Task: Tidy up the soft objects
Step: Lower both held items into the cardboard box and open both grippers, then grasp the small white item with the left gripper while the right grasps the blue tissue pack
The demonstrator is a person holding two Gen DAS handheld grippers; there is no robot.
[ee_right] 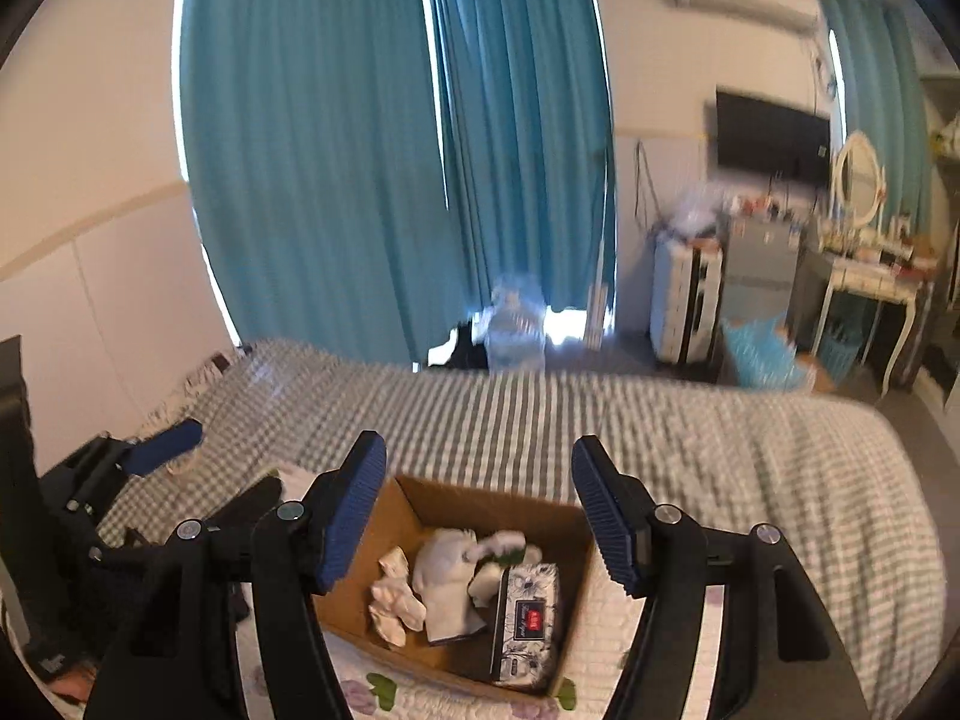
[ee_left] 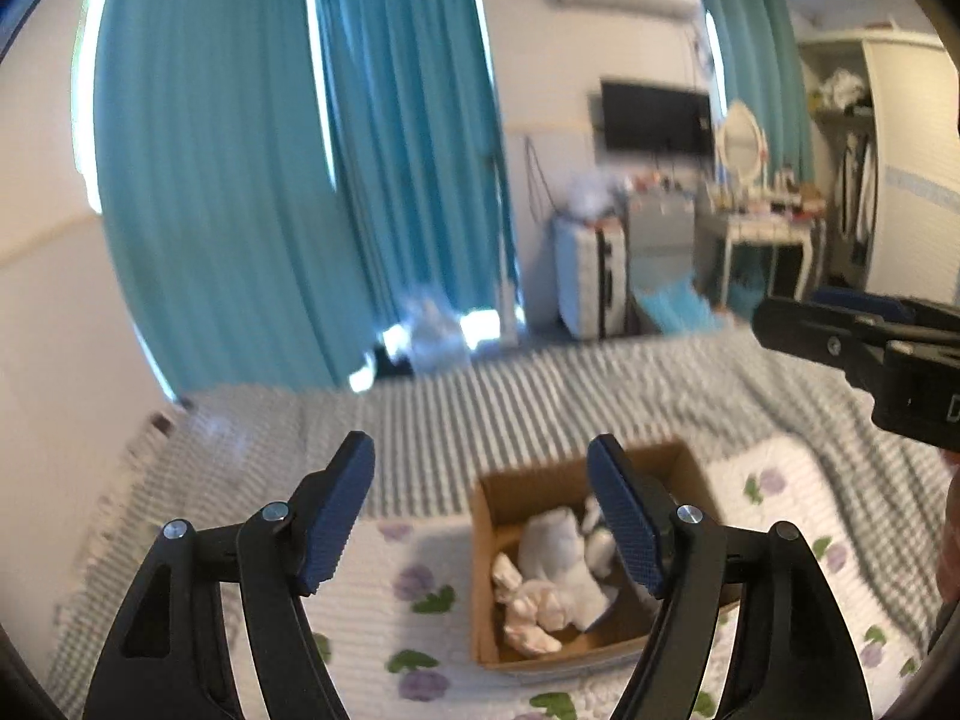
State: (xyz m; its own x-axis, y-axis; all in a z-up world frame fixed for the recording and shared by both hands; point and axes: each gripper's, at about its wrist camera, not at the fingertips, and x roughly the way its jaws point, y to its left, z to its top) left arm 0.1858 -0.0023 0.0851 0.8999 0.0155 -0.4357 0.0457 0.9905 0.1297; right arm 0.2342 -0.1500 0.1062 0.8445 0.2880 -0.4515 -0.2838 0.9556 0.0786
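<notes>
A brown cardboard box (ee_left: 486, 570) sits on the bed and holds white soft toys or cloths (ee_left: 552, 576). In the right wrist view the box (ee_right: 540, 519) also holds a flowered tissue pack (ee_right: 528, 618) beside the white soft items (ee_right: 444, 576). My left gripper (ee_left: 480, 516) is open and empty, held above and in front of the box. My right gripper (ee_right: 477, 510) is open and empty above the box. The right gripper shows at the right edge of the left wrist view (ee_left: 864, 342), and the left gripper at the left of the right wrist view (ee_right: 162, 444).
The box rests on a white floral quilt (ee_left: 414, 588) over a grey checked bedspread (ee_right: 660, 438). Teal curtains (ee_right: 312, 150), a small cabinet (ee_right: 684, 300), a dressing table with a mirror (ee_right: 864, 276) and a wall television (ee_right: 771, 135) stand beyond the bed.
</notes>
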